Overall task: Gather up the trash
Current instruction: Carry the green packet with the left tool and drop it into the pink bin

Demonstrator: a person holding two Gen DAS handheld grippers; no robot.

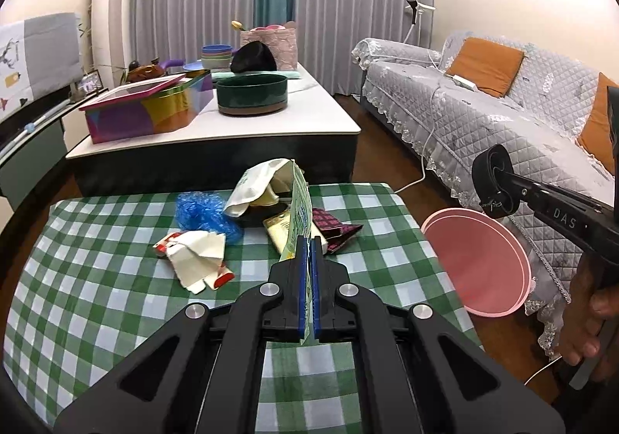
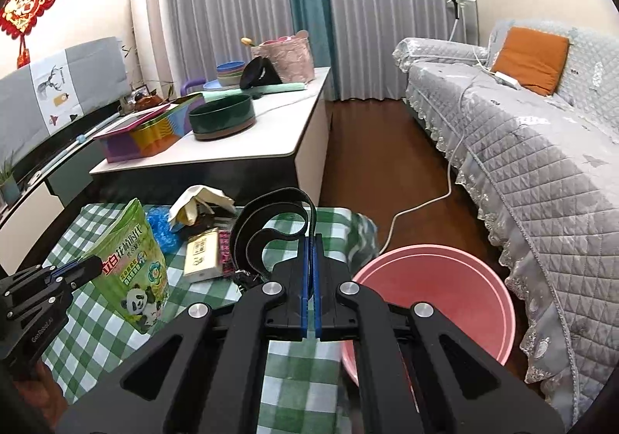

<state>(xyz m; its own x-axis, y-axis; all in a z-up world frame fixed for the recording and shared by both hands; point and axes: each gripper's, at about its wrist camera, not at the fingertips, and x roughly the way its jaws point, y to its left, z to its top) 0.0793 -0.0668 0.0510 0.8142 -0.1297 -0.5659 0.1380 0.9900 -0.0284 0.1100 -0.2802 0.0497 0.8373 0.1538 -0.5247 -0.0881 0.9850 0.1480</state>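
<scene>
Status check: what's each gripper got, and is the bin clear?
Left gripper shut on green panda bag. Right gripper shut on black strap. Pink bin open, unobstructed.

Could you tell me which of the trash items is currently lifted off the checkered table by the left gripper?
The green panda-print pouch, pinched upright in the left gripper. The blue plastic wad, the torn red-and-white carton and the maroon wrapper all lie on the cloth.

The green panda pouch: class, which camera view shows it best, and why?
The right wrist view. There the green panda pouch faces the camera, print readable, held by the left hand-held gripper. The left wrist view shows it only edge-on, a thin strip clamped between the blue pads.
</scene>
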